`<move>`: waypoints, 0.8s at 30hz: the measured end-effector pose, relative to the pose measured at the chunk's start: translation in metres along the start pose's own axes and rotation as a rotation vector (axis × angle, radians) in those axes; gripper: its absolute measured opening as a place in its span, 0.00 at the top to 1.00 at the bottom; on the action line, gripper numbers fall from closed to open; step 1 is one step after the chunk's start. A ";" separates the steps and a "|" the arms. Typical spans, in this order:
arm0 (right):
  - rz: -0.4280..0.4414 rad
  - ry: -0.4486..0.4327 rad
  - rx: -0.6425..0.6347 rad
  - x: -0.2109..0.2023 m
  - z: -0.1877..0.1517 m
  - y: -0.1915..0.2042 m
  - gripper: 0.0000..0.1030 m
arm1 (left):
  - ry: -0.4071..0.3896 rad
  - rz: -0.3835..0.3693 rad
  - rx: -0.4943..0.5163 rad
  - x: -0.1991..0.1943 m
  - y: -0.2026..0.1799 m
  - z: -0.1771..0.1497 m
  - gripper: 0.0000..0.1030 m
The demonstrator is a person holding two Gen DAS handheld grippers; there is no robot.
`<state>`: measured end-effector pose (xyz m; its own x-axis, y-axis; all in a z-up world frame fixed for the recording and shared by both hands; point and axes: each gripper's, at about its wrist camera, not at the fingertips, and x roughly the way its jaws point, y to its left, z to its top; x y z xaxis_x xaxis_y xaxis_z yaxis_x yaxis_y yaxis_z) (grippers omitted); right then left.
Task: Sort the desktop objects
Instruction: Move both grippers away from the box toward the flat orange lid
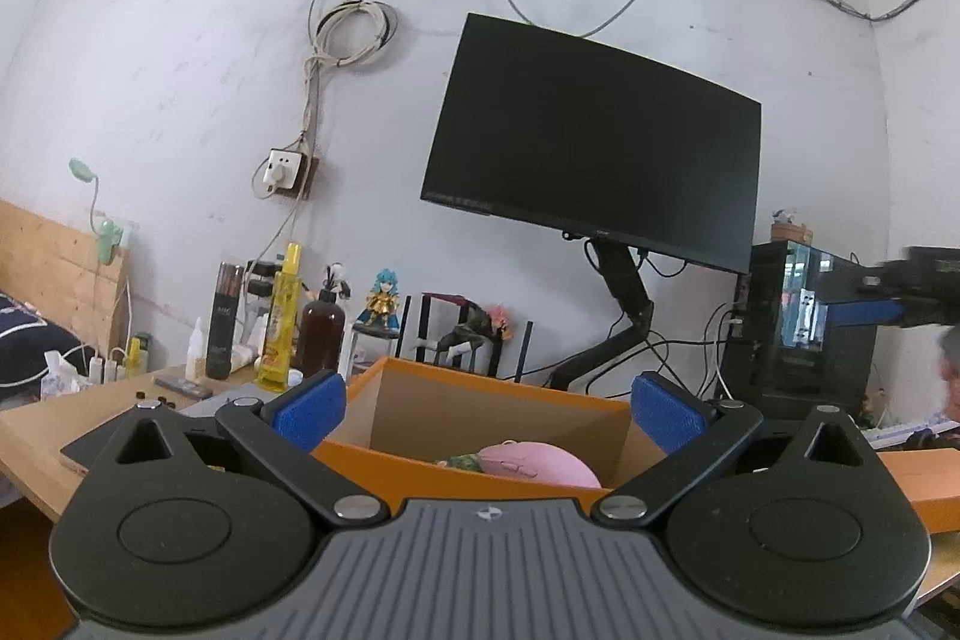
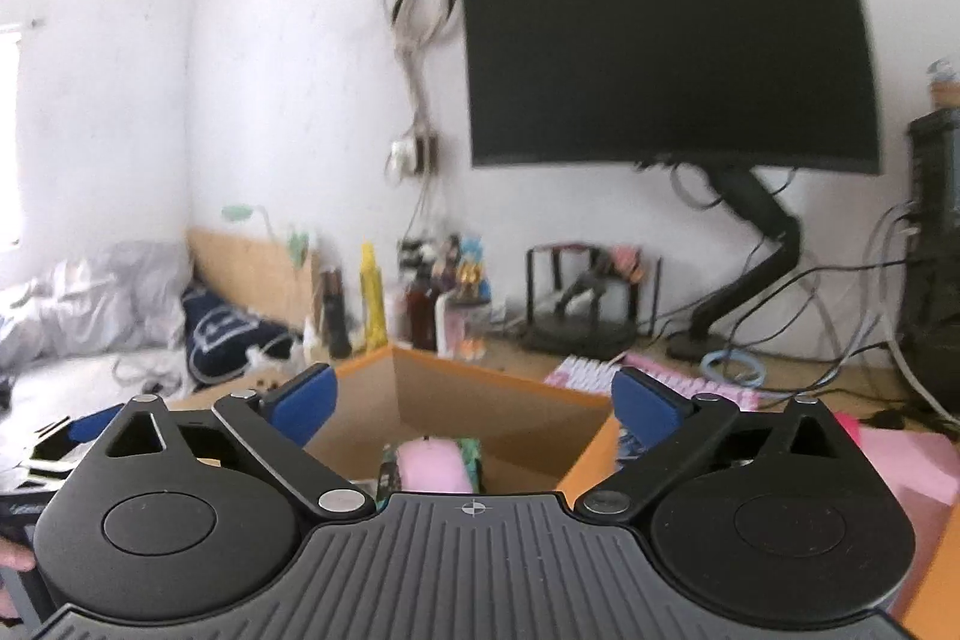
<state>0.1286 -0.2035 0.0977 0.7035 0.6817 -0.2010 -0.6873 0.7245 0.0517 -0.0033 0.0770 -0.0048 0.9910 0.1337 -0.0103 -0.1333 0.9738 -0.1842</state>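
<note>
Both the left gripper [image 1: 489, 409] and right gripper [image 2: 474, 400] hold their blue-padded fingers [image 2: 309, 400] spread wide, gripping nothing. Just beyond, at 12 o'clock, a pink rounded computer mouse [image 1: 537, 463] lies inside the open orange cardboard box [image 1: 384, 463] on the wooden table [image 1: 36, 436]; a black monitor [image 1: 591, 148] hangs farther back at 1 o'clock

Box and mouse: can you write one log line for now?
box: open | mouse: inside box | left gripper: open, empty | right gripper: open, empty
</note>
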 end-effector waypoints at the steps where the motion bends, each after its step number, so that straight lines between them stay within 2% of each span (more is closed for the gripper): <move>1: -0.013 -0.028 0.000 -0.011 -0.003 0.000 0.04 | -0.001 -0.002 0.004 0.000 -0.001 0.001 0.00; 5: -0.083 -0.110 -0.013 -0.048 -0.019 0.000 0.01 | -0.007 0.000 0.019 0.000 -0.006 0.003 0.00; 12: -0.275 -0.210 -0.089 -0.092 -0.061 0.002 0.00 | -0.026 0.008 0.029 -0.003 -0.010 0.000 0.00; 18: -0.340 -0.224 -0.019 -0.113 -0.098 -0.018 0.00 | -0.047 0.022 -0.014 -0.002 -0.008 -0.011 0.00; 22: -0.412 -0.215 0.049 -0.113 -0.124 -0.031 0.00 | -0.014 0.012 0.001 0.005 -0.014 -0.018 0.00; 24: -0.419 -0.176 0.082 -0.107 -0.136 -0.040 0.00 | -0.006 -0.005 0.034 0.008 -0.020 -0.022 0.00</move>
<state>0.0559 -0.3191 -0.0159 0.9425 0.3301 -0.0521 -0.3256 0.9421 0.0803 0.0074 0.0548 -0.0227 0.9915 0.1301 -0.0035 -0.1291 0.9800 -0.1512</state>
